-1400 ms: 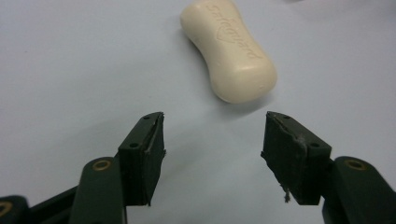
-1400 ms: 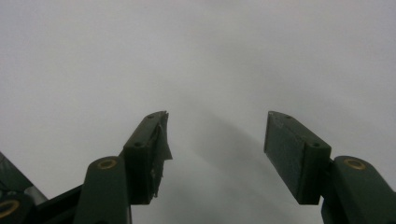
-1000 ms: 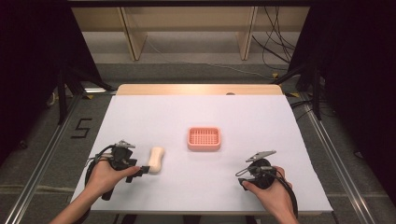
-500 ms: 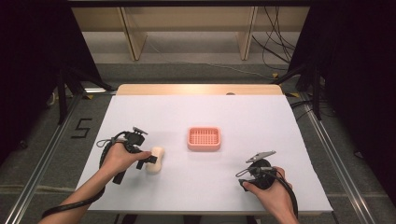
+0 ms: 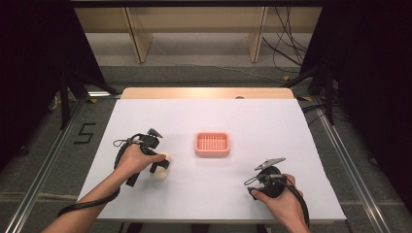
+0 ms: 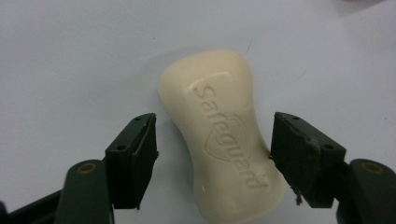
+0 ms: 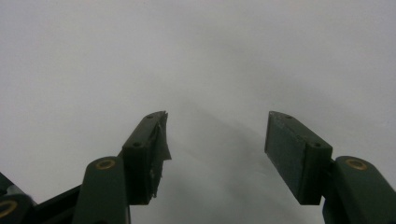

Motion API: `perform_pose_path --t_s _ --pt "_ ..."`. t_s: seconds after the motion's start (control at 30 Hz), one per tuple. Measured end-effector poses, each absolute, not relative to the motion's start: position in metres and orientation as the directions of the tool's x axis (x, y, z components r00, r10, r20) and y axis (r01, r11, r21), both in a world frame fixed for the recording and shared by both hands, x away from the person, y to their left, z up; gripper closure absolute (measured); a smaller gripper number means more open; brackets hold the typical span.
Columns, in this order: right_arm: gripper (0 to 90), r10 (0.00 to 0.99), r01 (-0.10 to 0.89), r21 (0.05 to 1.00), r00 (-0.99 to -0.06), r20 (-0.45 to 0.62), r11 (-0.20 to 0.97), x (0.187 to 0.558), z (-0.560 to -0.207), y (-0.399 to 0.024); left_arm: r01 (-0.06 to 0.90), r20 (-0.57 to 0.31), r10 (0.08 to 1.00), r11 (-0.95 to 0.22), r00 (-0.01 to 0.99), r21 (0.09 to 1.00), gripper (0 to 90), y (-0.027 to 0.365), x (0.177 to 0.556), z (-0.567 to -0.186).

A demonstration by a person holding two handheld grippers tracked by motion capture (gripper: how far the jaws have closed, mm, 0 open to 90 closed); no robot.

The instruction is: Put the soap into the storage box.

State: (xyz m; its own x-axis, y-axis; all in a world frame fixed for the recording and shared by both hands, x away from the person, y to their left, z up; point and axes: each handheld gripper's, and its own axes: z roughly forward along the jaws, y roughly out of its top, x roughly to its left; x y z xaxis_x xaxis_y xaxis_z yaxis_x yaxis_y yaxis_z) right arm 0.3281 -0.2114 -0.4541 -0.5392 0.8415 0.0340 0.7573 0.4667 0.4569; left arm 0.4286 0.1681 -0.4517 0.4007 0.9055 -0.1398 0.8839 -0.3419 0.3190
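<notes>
On white table (image 5: pixel 291 145): one soap bar (image 6: pixel 224 135) between left tongs (image 6: pixel 212 154) (just opening, wide), one pink tray (image 5: pixel 212 144) — right tongs (image 7: pixel 215 154) wide.

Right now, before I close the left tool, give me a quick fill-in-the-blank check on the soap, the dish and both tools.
1. The bar of soap lies between the jaws of the ____ tool.
2. The word embossed on the soap reads ____.
3. The colour of the ridged soap dish is ____.
4. The right tool has its jaws ____, with nothing between them.

Missing words: left; Safeguard; pink; open
</notes>
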Motion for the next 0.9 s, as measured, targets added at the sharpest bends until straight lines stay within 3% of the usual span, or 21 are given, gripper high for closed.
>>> perform_pose_path --t_s 0.27,0.6,0.8,0.9 --pt "39.8 0.837 0.753 0.456 -0.547 0.032 0.475 0.329 -0.456 -0.211 0.903 -0.124 0.918 -0.334 0.377 0.271 30.3 0.162 0.433 -0.459" --pt "39.9 0.833 0.757 0.44 -0.552 0.036 0.483 0.328 -0.456 -0.209 0.898 -0.081 0.903 -0.403 0.421 0.175 38.6 0.16 0.439 -0.458" --pt "39.9 0.832 0.754 0.443 -0.554 0.033 0.485 0.328 -0.457 -0.209 0.885 -0.061 0.889 -0.441 0.453 0.148 43.4 0.158 0.441 -0.461" --pt "39.9 0.83 0.747 0.449 -0.558 0.022 0.49 0.329 -0.457 -0.21 0.882 -0.057 0.89 -0.437 0.452 0.176 45.9 0.158 0.44 -0.463"
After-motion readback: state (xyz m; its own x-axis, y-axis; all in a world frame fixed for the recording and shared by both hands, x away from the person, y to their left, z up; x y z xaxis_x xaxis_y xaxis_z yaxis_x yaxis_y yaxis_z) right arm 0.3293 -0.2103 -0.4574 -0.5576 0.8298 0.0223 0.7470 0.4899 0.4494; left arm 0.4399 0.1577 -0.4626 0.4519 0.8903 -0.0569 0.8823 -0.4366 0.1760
